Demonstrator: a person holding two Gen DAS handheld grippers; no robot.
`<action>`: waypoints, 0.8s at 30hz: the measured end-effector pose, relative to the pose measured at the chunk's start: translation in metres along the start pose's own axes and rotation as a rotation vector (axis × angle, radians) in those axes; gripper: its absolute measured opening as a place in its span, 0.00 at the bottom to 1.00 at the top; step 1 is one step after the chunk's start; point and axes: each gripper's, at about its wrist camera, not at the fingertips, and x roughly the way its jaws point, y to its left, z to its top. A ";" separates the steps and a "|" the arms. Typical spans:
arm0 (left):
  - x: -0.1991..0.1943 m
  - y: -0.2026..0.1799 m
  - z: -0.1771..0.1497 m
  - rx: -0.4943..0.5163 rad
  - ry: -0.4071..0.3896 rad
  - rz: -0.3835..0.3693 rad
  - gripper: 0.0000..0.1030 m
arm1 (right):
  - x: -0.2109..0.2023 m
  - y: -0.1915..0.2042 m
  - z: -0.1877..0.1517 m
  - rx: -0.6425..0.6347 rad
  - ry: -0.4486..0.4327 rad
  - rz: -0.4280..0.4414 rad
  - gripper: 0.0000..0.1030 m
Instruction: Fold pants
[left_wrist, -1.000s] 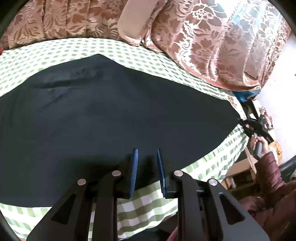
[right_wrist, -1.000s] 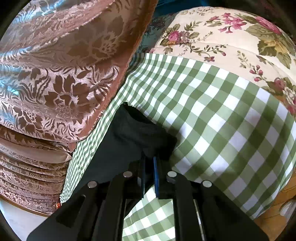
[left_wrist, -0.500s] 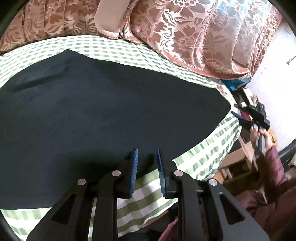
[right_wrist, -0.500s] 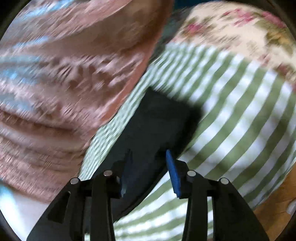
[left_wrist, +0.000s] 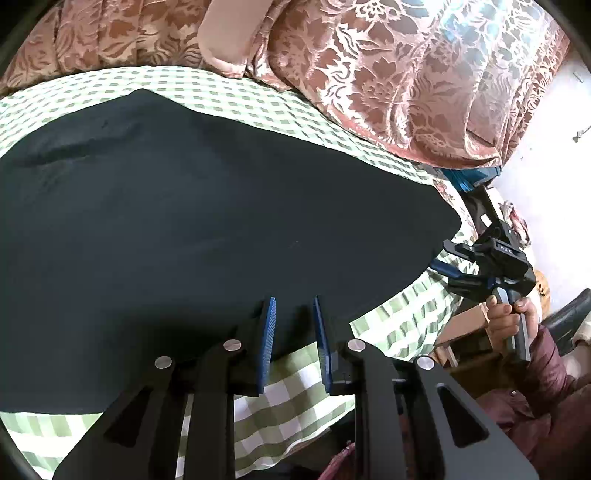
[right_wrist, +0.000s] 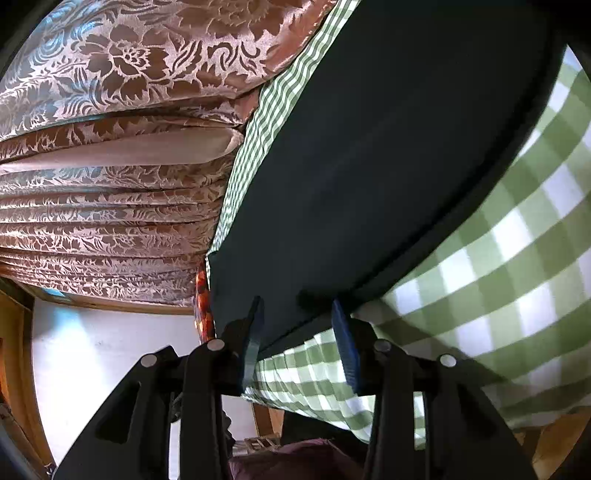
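Note:
The black pants (left_wrist: 207, 221) lie flat in a long folded strip on a green-and-white checked cloth (left_wrist: 295, 402). My left gripper (left_wrist: 293, 325) is open, its blue pads over the pants' near edge with nothing between them. My right gripper (left_wrist: 448, 264) shows at the right end of the pants, open, just off the fabric's corner. In the right wrist view the pants (right_wrist: 369, 166) stretch away, and my right gripper (right_wrist: 297, 325) is open with the pants' near end at its fingertips, not clamped.
Pink-brown floral curtains (left_wrist: 388, 74) hang behind the surface, also in the right wrist view (right_wrist: 110, 129). The checked cloth (right_wrist: 517, 240) drapes over the near edge. A white wall (right_wrist: 103, 350) and wooden frame are to the left below.
My right gripper opened and let go of the pants' end, then swung round to look along the length of the pants. My left gripper stayed open at the near edge.

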 end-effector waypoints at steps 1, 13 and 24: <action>0.000 0.000 0.000 -0.002 -0.001 0.001 0.19 | 0.003 0.000 0.000 0.000 0.008 0.003 0.35; -0.012 0.008 -0.011 -0.025 -0.020 0.002 0.19 | 0.008 0.022 -0.008 -0.158 0.003 -0.095 0.05; -0.031 0.032 -0.010 -0.090 -0.102 0.096 0.19 | -0.002 0.033 -0.009 -0.289 0.081 -0.229 0.44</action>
